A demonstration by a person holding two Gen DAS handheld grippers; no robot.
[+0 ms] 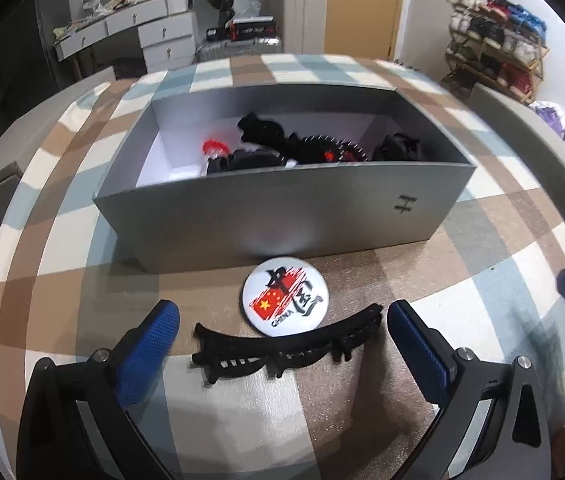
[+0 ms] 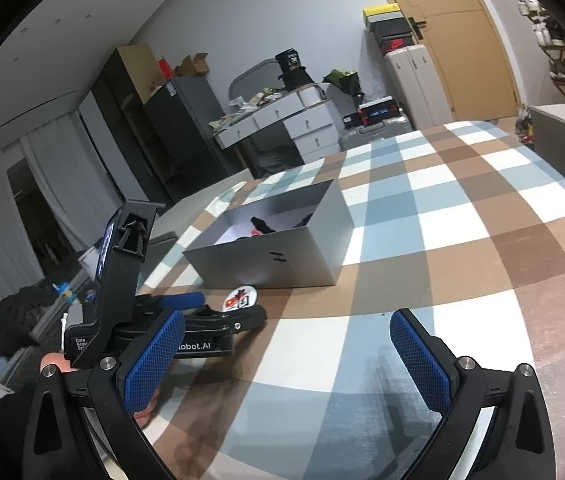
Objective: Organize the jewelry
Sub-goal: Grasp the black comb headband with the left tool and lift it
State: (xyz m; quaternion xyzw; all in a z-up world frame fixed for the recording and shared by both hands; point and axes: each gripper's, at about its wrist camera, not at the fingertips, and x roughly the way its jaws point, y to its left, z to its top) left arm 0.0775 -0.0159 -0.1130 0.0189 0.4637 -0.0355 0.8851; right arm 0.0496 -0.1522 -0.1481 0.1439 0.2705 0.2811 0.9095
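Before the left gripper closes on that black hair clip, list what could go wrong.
1. The round badge overlaps the far edge of the black hair clip, so closing the open left gripper may drag or flip the badge.
2. The clip is long, curved and toothed; gripped off-centre it could tilt and slip out.
3. The grey box has a tall near wall right behind the badge; a low lift might catch the clip on it.

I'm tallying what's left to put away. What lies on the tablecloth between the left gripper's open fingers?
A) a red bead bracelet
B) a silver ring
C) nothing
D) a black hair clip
D: a black hair clip lies between the left gripper fingers, beside the round badge.
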